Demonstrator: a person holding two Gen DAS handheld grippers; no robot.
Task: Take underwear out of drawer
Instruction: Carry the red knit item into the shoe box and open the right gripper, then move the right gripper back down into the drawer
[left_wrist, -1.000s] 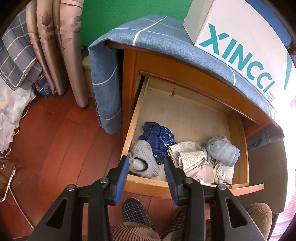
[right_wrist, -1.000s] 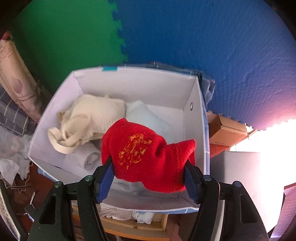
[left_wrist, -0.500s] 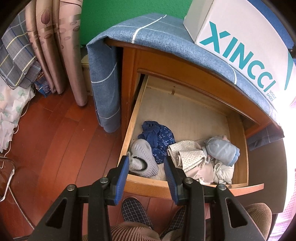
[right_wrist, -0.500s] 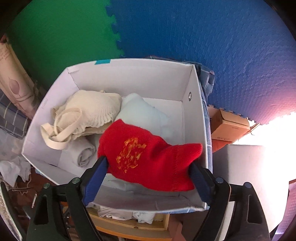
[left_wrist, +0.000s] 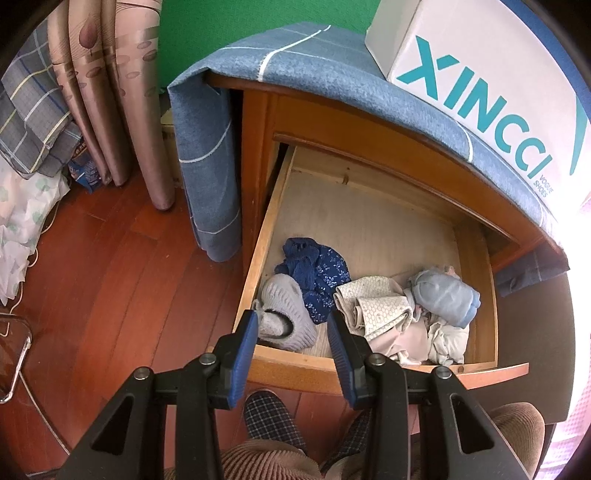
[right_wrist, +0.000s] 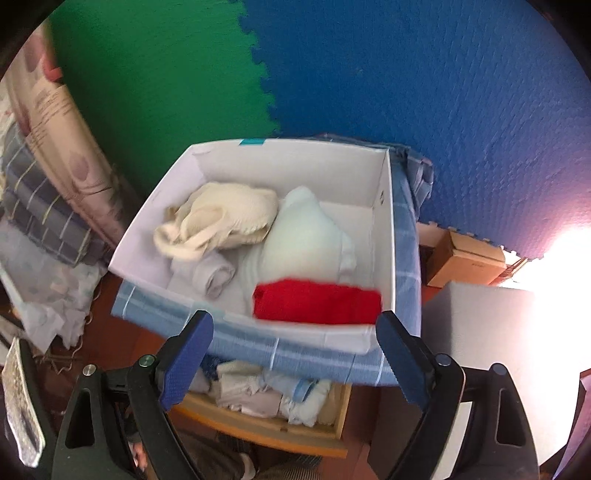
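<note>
The open wood drawer (left_wrist: 258, 236), its back part hidden under the cabinet, holds blue & pale underwear (left_wrist: 314, 273), the white box (right_wrist: 388, 236) w/ blurry red underwear (right_wrist: 317, 301) sits up top, right gripper (right_wrist: 293, 354) is opening & empty, left gripper (left_wrist: 291, 332) is half open, holding nothing.

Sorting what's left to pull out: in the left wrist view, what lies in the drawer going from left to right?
Grey knit piece → dark blue patterned piece → cream patterned cloth → light blue bundle.
</note>
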